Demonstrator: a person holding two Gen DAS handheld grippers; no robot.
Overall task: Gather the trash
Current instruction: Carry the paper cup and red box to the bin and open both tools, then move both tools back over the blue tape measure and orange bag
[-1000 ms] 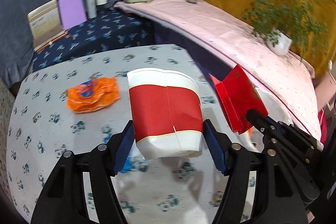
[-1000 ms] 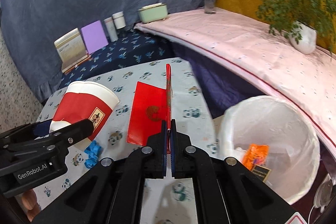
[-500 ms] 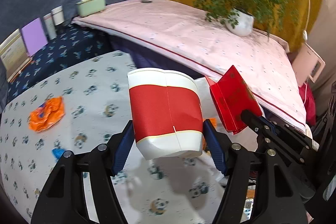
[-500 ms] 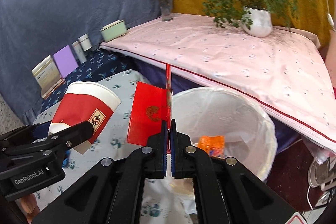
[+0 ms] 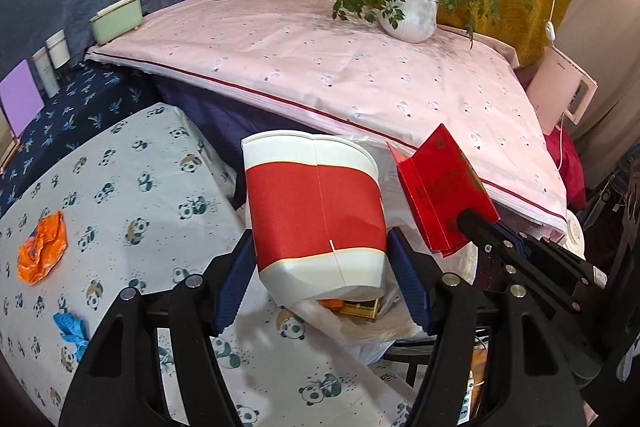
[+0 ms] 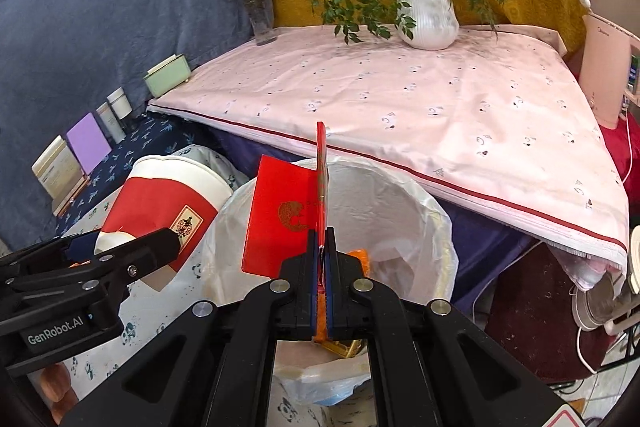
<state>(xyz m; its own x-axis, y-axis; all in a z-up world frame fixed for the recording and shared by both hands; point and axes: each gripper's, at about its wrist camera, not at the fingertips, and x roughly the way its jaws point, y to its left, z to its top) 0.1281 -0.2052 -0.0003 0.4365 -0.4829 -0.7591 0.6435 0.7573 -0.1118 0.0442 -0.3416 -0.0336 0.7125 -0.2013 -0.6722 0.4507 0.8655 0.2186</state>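
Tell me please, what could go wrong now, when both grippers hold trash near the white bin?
1. The paper cup in the left gripper appears to hang at the near rim of the bin, partly above the panda tablecloth; released here, it may land on the table.
2. The red envelope, pinched by its edge in the right gripper, is wide and light; it could catch on the rim.
3. The grippers are close together and might collide.

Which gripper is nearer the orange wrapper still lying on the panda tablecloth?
Left. The left gripper, holding the paper cup, is beside the orange wrapper; the right gripper is over the bin.
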